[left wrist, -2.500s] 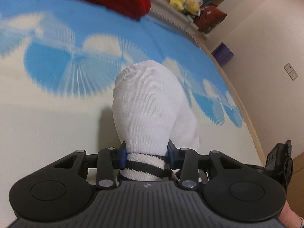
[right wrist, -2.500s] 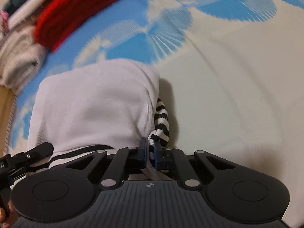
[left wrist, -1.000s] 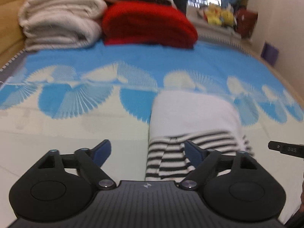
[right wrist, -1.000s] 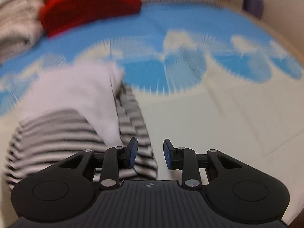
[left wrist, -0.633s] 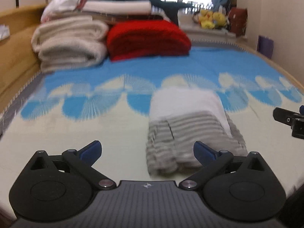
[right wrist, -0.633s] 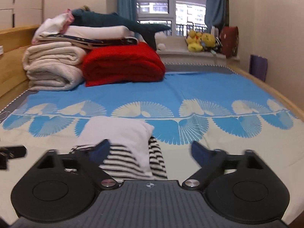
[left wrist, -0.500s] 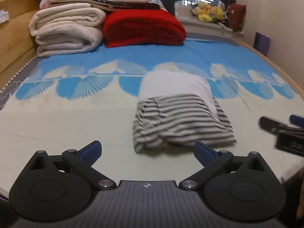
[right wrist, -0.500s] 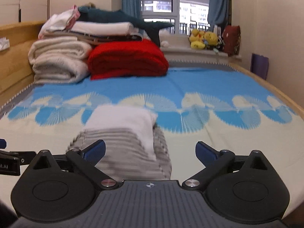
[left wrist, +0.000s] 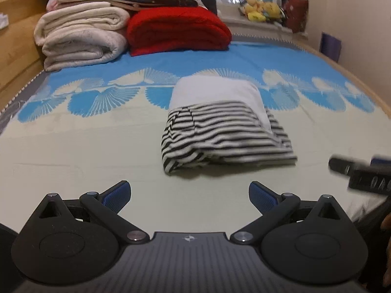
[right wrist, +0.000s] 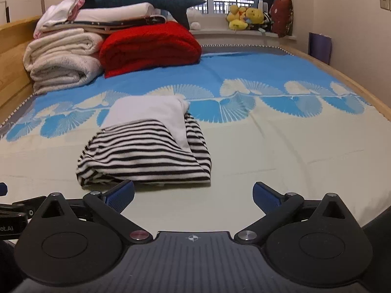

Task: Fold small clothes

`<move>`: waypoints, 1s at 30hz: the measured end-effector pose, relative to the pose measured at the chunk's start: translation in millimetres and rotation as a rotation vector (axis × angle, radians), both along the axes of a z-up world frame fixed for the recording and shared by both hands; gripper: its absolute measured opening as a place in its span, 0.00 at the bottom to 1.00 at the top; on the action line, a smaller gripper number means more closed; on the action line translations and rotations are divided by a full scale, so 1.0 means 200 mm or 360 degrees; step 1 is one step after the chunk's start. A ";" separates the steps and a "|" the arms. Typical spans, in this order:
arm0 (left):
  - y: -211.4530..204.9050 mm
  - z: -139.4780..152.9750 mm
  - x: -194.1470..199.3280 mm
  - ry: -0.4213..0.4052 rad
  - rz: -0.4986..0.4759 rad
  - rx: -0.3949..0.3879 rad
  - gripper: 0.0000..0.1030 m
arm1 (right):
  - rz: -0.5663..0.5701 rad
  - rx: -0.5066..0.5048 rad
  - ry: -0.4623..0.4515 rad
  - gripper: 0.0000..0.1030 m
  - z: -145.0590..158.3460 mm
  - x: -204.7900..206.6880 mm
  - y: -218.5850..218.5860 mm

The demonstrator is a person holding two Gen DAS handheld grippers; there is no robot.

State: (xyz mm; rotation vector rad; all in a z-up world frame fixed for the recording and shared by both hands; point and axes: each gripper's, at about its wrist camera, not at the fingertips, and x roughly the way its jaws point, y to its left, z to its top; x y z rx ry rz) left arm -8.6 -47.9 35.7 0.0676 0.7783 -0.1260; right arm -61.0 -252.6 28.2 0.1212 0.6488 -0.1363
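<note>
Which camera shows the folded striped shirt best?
The right wrist view: the shirt lies sharp and whole, its stripes and white upper layer clear, just beyond the open right gripper. The left wrist view shows the shirt whole too, but blurred.

Folded garment (right wrist: pixel 146 146) on bedspread (right wrist: pixel 268 146), blanket stack (right wrist: pixel 63 56) behind, toys (right wrist: pixel 244 15) beyond

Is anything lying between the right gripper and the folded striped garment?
Nothing visible. Only bare bedspread separates the open right gripper from the striped garment. The red blanket and towels lie far behind it.
</note>
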 end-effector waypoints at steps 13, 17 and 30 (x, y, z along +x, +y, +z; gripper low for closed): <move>0.07 -0.07 0.10 0.0074 0.0089 -0.0060 1.00 | 0.0056 -0.0014 0.0042 0.99 -0.06 0.11 0.09; 0.07 -0.07 0.09 0.0074 0.0088 -0.0059 1.00 | 0.0071 -0.0025 0.0030 0.99 -0.06 0.11 0.12; 0.03 -0.06 0.07 0.0047 0.0055 -0.0050 1.00 | 0.0078 -0.0070 0.0008 0.99 -0.05 0.09 0.14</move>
